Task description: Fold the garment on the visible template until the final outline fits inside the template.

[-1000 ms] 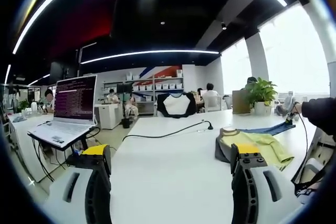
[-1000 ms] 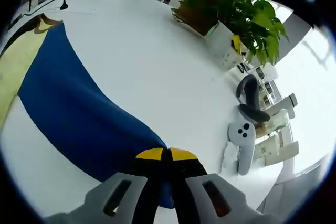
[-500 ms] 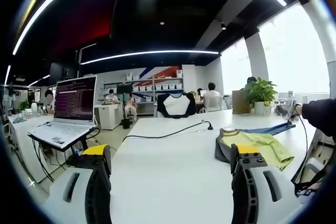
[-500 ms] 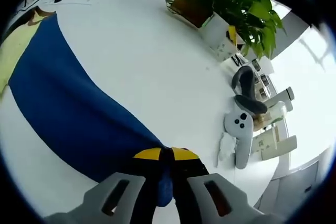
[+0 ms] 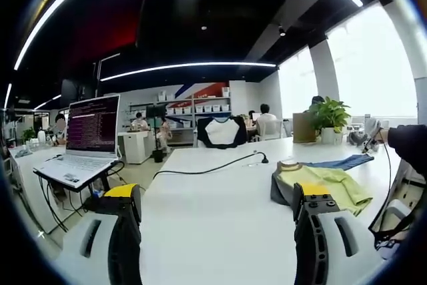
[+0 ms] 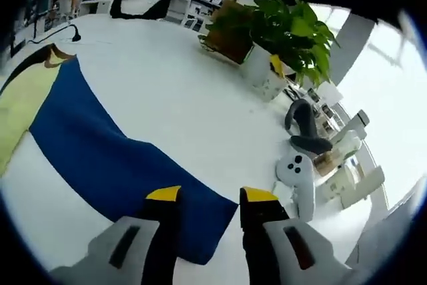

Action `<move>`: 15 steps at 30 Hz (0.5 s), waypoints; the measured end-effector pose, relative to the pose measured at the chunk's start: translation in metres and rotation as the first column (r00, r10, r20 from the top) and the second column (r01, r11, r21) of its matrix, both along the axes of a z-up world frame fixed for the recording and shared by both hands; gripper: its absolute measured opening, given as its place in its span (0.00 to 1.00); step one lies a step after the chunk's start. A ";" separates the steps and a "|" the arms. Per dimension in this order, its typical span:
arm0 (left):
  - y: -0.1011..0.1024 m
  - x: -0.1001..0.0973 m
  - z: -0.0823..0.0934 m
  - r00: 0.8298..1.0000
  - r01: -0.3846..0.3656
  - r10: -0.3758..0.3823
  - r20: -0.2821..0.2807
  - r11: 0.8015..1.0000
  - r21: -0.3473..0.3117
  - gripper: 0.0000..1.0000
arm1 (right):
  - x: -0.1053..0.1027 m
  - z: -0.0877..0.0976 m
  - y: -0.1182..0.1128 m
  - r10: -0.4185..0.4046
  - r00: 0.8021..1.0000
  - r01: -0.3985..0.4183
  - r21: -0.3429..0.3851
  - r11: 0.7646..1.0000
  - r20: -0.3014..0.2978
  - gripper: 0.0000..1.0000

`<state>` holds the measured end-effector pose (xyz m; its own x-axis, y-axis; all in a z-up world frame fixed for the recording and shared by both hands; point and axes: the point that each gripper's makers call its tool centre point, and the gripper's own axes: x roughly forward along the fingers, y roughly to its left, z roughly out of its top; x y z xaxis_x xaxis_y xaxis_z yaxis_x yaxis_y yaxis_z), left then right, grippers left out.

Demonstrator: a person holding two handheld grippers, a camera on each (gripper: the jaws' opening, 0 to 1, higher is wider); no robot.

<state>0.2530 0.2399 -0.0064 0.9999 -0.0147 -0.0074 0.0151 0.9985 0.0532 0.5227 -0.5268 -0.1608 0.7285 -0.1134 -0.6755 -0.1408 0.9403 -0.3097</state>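
Your garment (image 6: 100, 158), blue and yellow-green, lies flat on the white table (image 6: 173, 91), its yellow side cut off at the edge. Your right gripper (image 6: 210, 198) hovers over its blue corner, fingers apart. Your left gripper (image 5: 217, 198) is well away, fingers apart over bare table.

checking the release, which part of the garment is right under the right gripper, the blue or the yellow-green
The blue part: its corner lies flat on the table between the open jaws of the right gripper. The yellow-green part lies off to the side.

The right gripper (image 6: 208, 199) was shut on the blue sleeve (image 6: 113, 165) before; now its jaws are opened, with the cloth's corner lying between them at 6 o'clock.
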 end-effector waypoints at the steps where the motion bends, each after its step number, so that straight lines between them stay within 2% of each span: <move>1: 0.000 0.000 0.000 1.000 0.001 -0.001 0.001 1.000 0.001 1.00 | -0.002 -0.001 0.002 0.005 1.000 -0.006 0.026 1.000 0.018 0.38; 3: -0.001 0.000 0.001 1.000 0.003 -0.003 0.003 1.000 0.002 1.00 | -0.004 0.000 0.001 0.012 0.997 -0.016 0.061 0.998 0.070 0.38; 5: -0.002 0.000 0.001 1.000 0.007 -0.007 0.003 1.000 0.003 1.00 | -0.009 -0.003 -0.003 0.001 0.997 -0.007 0.080 0.997 0.076 0.38; 8: 0.000 -0.001 0.001 1.000 0.002 -0.002 0.002 1.000 -0.001 1.00 | -0.015 -0.008 -0.001 -0.009 0.995 -0.008 0.164 0.986 0.104 0.36; 9: 0.000 -0.001 0.001 1.000 -0.001 0.001 0.006 1.000 -0.005 1.00 | -0.013 -0.003 0.000 0.021 0.987 -0.046 0.160 0.986 0.156 0.32; 10: -0.001 -0.001 0.001 1.000 0.001 -0.001 0.006 1.000 -0.003 1.00 | -0.014 0.000 -0.003 0.028 0.984 -0.053 0.138 0.989 0.177 0.30; 11: -0.003 -0.001 0.001 1.000 0.008 -0.008 0.004 1.000 0.002 1.00 | -0.016 -0.001 -0.004 0.026 0.983 -0.054 0.149 0.987 0.183 0.28; 12: -0.004 -0.001 0.001 1.000 0.011 -0.011 0.003 1.000 0.004 1.00 | -0.019 -0.005 0.001 0.005 0.984 -0.046 0.225 0.973 0.177 0.28; 13: -0.005 -0.001 0.001 1.000 0.014 -0.014 0.002 1.000 0.005 1.00 | -0.023 -0.010 0.002 -0.013 0.989 -0.027 0.264 0.964 0.149 0.28; 14: -0.007 0.000 0.000 1.000 0.018 -0.018 0.002 1.000 0.004 1.00 | -0.024 -0.013 -0.001 -0.023 0.990 -0.015 0.269 0.963 0.137 0.29; 15: -0.008 0.000 0.000 1.000 0.022 -0.022 0.002 1.000 0.006 1.00 | -0.023 -0.014 -0.006 -0.010 0.989 -0.027 0.242 0.970 0.150 0.30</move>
<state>0.2530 0.2318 -0.0062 0.9993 -0.0366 -0.0056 0.0369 0.9976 0.0593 0.4999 -0.5326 -0.1746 0.8231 0.0473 -0.5660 -0.1189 0.9888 -0.0903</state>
